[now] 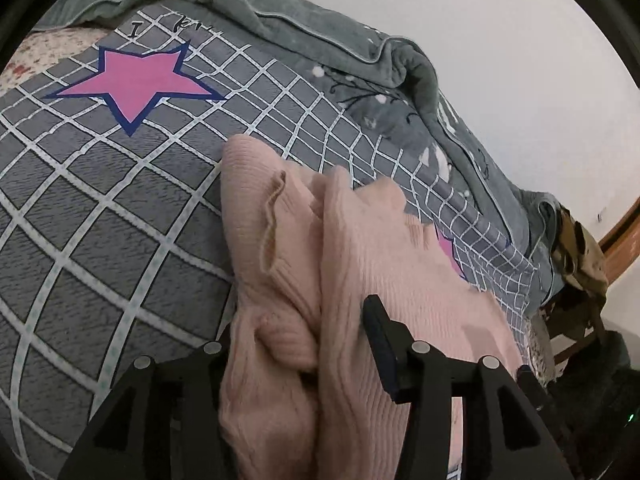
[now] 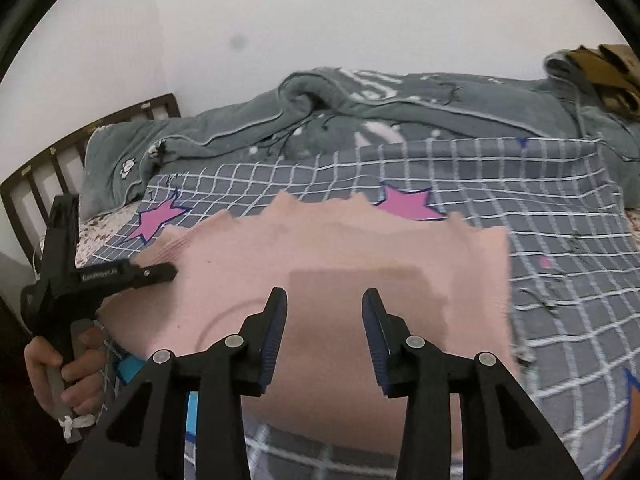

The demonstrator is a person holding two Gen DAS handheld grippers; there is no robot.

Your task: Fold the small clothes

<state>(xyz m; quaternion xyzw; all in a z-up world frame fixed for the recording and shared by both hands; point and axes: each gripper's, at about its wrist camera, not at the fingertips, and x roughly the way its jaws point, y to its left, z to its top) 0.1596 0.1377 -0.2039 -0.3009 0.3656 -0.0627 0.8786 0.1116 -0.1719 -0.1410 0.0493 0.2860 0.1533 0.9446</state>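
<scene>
A pink ribbed knit garment (image 2: 340,256) lies spread on the grey checked bed cover (image 2: 560,240). In the left wrist view the garment (image 1: 360,264) is bunched in folds between my left gripper's (image 1: 304,340) jaws; its left finger is hidden under the cloth, and the jaws stand apart with fabric between them. The left gripper also shows in the right wrist view (image 2: 160,274), its tip at the garment's left edge. My right gripper (image 2: 324,320) is open and empty, hovering over the garment's near middle.
A grey-green blanket (image 2: 360,112) is heaped along the wall side of the bed. A dark wooden headboard (image 2: 48,160) stands at the left. Brown cloth (image 2: 600,68) lies at the far right. Pink stars (image 1: 132,80) mark the cover.
</scene>
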